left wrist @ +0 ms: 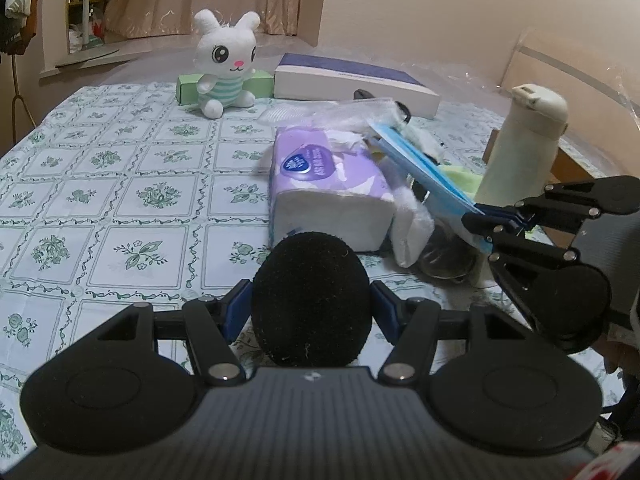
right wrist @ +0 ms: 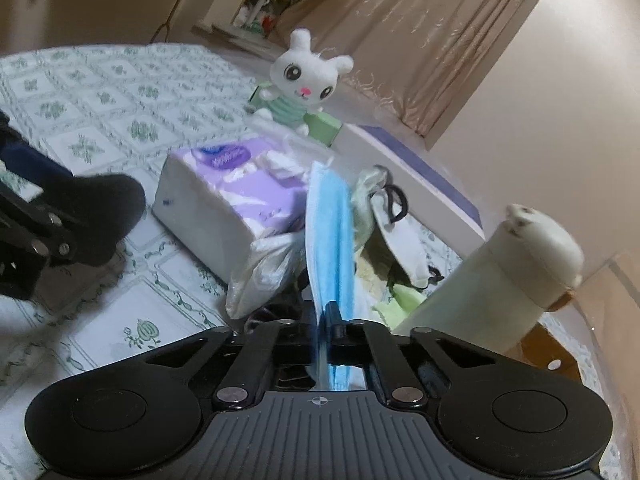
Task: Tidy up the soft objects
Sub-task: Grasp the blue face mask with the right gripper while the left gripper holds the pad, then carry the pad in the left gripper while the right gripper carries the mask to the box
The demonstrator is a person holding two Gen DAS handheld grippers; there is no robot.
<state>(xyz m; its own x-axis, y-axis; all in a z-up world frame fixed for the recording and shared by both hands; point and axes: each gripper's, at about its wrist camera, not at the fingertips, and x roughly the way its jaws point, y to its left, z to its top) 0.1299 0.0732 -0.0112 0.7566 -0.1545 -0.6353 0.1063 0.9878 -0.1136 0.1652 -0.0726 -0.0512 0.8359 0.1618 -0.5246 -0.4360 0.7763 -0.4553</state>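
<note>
My left gripper [left wrist: 310, 300] is shut on a black round pad [left wrist: 310, 298] and holds it just above the tablecloth; the pad also shows in the right wrist view [right wrist: 106, 210]. My right gripper [right wrist: 329, 320] is shut on a blue face mask [right wrist: 330, 228], lifted over a heap of soft items; mask and gripper also show in the left wrist view [left wrist: 424, 166], [left wrist: 486, 222]. A purple tissue pack [left wrist: 328, 188], [right wrist: 232, 196] lies beside the heap. A white plush rabbit [left wrist: 226, 62], [right wrist: 302, 80] sits at the back.
A cream bottle [left wrist: 524, 140], [right wrist: 492, 288] stands right of the heap. A white and purple box [left wrist: 352, 82] and a green box [left wrist: 188, 88] lie at the back. A white plastic bag [right wrist: 264, 272] and a green cloth [right wrist: 404, 300] lie in the heap.
</note>
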